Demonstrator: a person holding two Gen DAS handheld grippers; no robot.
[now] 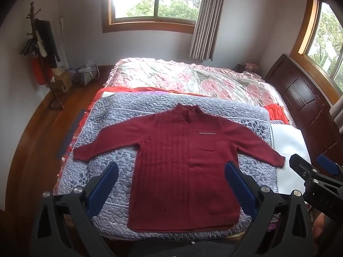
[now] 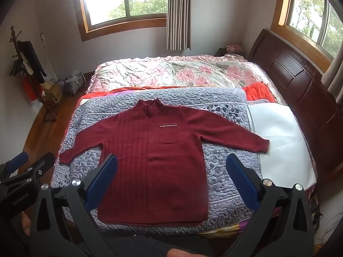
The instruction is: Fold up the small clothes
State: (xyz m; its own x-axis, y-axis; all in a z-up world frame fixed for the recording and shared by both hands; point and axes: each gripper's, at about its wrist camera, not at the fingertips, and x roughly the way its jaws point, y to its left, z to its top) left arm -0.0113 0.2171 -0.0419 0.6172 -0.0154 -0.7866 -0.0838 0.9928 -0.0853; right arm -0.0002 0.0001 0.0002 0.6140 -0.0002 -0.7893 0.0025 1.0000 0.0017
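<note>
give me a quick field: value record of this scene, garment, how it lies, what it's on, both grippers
garment: dark red knit sweater with high collar and chest pocket
state: spread flat, front up, both sleeves out to the sides, not yet folded
surface: grey-blue quilted blanket on a bed
beside it: white sheet under the cuff on the headboard side
left gripper: open, above the hem end, holding nothing
right gripper: open, above the hem end, holding nothing
contact: neither gripper appears to touch the sweater
</note>
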